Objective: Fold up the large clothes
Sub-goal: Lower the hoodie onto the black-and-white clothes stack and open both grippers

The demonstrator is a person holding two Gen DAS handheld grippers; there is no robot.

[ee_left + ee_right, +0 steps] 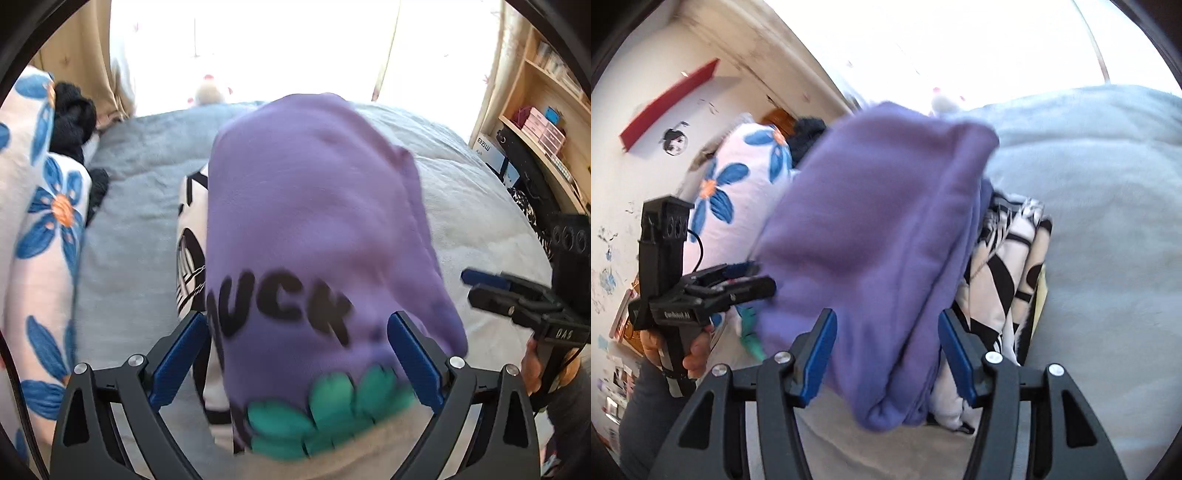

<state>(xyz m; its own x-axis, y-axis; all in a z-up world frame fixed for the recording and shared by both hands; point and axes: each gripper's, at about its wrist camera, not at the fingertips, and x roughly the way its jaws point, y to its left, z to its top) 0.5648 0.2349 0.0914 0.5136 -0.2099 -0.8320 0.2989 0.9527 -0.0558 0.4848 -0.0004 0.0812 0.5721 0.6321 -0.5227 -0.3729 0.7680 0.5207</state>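
Note:
A folded purple garment (314,206) (871,221) with black letters and a green print lies on top of a black-and-white garment (190,236) (1008,266) on the grey bed cover (140,206). My left gripper (299,317) stands wide open at its near end, one finger on each side, and the pads do not visibly press the cloth. In the right wrist view the left gripper (762,275) has its tips at the garment's edge. My right gripper (888,314) is open. The left wrist view shows the right gripper (467,286) beside the garment with nothing in it.
A white pillow with blue flowers (40,221) (738,177) and a black plush thing (72,118) lie along one side of the bed. Wooden shelves with boxes (546,122) stand on the other side. A bright window is beyond the bed. A hand (698,354) holds the left gripper's handle.

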